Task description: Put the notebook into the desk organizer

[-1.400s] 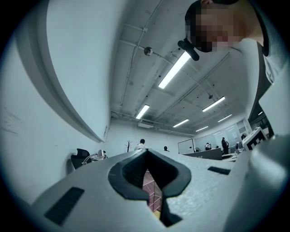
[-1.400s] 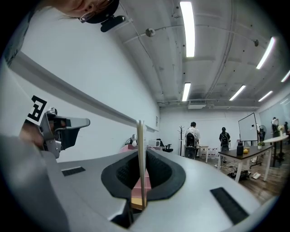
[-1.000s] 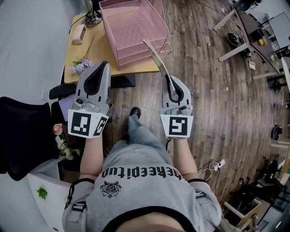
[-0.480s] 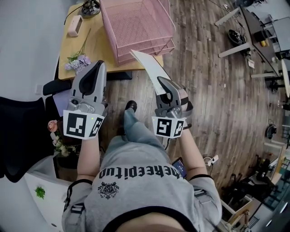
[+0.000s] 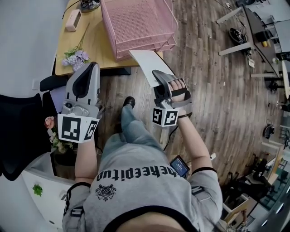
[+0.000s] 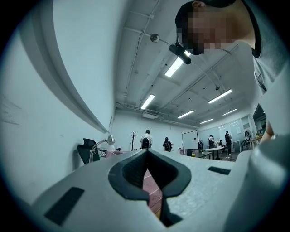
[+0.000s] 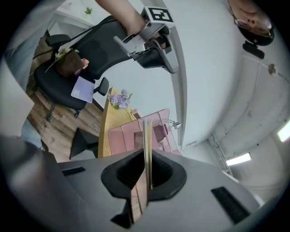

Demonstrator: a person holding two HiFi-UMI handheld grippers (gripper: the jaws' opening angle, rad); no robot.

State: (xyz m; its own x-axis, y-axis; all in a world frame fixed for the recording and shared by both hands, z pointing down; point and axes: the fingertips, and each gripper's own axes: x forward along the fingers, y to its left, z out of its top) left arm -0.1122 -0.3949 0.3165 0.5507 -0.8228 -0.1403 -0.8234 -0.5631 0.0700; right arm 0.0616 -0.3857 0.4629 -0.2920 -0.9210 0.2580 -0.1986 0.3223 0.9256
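A pink wire desk organizer (image 5: pixel 136 25) stands on the yellow desk (image 5: pixel 95 45) at the top of the head view. My right gripper (image 5: pixel 157 73) is shut on a white notebook (image 5: pixel 147 63), held over the floor with its far corner at the desk's front edge below the organizer. In the right gripper view the notebook (image 7: pixel 147 133) runs edge-on between the pads of the right gripper (image 7: pixel 146 154), and the organizer (image 7: pixel 129 133) lies beyond. My left gripper (image 5: pixel 92 65) hovers at the desk's near left corner, shut and empty; the tips of the left gripper (image 6: pixel 146 153) meet.
A lavender sprig (image 5: pixel 74 58), a small pink box (image 5: pixel 72 20) and a lamp base (image 5: pixel 88 4) lie on the desk's left side. A black office chair (image 5: pixel 18 131) and a flower pot (image 5: pixel 54 136) stand at the left. Other desks' legs (image 5: pixel 235 45) stand on the wooden floor at the right.
My right gripper has rolled and drifted left, so the notebook has turned from edge-on to showing its white face near the desk edge. The left gripper has shifted slightly left.
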